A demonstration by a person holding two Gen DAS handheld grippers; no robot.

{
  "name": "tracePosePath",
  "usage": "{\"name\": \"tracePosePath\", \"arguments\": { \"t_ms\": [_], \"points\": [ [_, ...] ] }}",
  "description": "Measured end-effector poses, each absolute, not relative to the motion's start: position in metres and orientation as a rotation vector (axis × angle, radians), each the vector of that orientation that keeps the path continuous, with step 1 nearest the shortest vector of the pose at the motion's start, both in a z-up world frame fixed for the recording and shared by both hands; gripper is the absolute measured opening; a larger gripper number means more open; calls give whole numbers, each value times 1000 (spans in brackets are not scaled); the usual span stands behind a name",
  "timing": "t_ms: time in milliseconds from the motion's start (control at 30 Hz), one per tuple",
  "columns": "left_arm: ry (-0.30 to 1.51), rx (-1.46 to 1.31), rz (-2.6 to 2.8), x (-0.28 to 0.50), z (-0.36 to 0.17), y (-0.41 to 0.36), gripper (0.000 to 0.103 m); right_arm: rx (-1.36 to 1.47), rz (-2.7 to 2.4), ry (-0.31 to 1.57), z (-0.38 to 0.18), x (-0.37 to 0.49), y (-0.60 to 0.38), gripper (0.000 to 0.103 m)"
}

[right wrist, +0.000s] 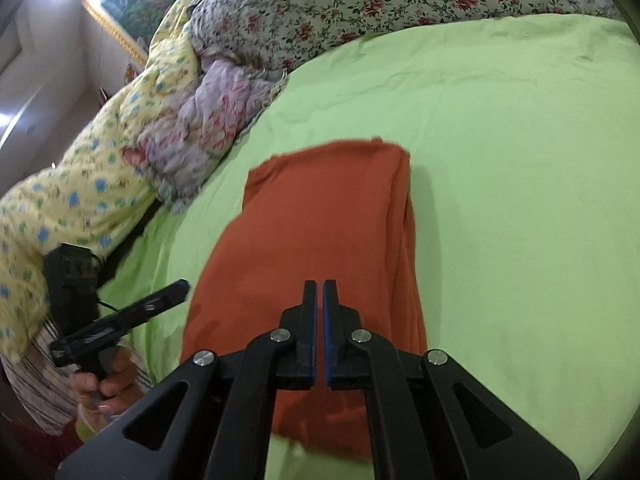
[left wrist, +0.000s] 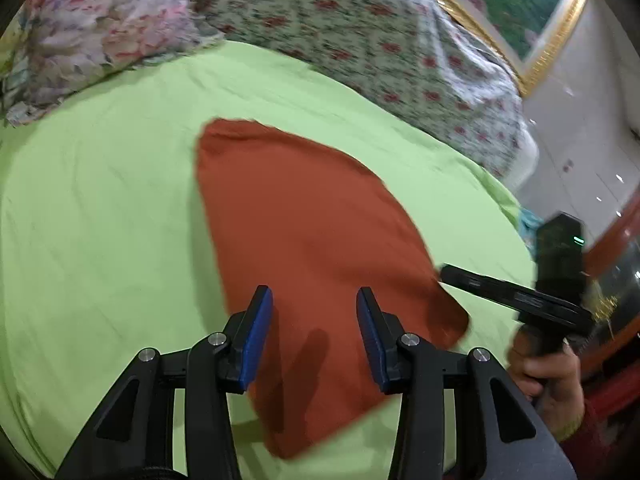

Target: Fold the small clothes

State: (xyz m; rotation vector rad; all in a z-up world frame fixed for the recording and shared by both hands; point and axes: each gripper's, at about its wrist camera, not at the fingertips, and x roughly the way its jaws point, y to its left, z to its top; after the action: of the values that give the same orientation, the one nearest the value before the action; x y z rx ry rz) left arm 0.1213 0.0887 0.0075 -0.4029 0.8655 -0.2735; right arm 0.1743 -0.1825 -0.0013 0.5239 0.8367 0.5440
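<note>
A: Orange garment (left wrist: 304, 240) lies folded into a long strip mid green sheet (left wrist: 100, 220). Our left gripper (left wrist: 314, 300) hangs over its near end, jaws spread, nothing pinched.

B: Right gripper (right wrist: 319, 292) is pressed together and empty, hovering above the cloth. Stacked fold edge runs along 3 o'clock in its view.

A: Risk: we pinch only the top layer, so the fold peels open.

B: Also the near corner at 4 o'clock in the left view looks loose; dragging could skew it. Both frames are blurry, so aim is uncertain.
</note>
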Motion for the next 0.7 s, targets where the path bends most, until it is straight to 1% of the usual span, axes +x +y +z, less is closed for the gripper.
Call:
{"name": "tracePosePath", "arguments": {
  "t_ms": [133, 233, 267, 300, 500, 700],
  "points": [
    [905, -335, -304, 99, -6, 70, 43, 515, 472, 886, -22, 158, -184, 3],
    [972, -318, -291, 95, -30, 70, 42, 542, 455, 896, -38, 147, -189, 3],
    [976, -319, -287, 92, -35, 72, 37, 561, 459, 891, -41, 144, -192, 3],
    [968, -322, -281, 89, -36, 74, 34, 567, 460, 892, -43, 141, -192, 3],
    [965, -326, -283, 85, -37, 76, 34, 493, 407, 871, -45, 132, -186, 0],
    [965, -295, -257, 79, -37, 75, 34, 542, 359, 832, -48, 124, -195, 0]
  ]
}}
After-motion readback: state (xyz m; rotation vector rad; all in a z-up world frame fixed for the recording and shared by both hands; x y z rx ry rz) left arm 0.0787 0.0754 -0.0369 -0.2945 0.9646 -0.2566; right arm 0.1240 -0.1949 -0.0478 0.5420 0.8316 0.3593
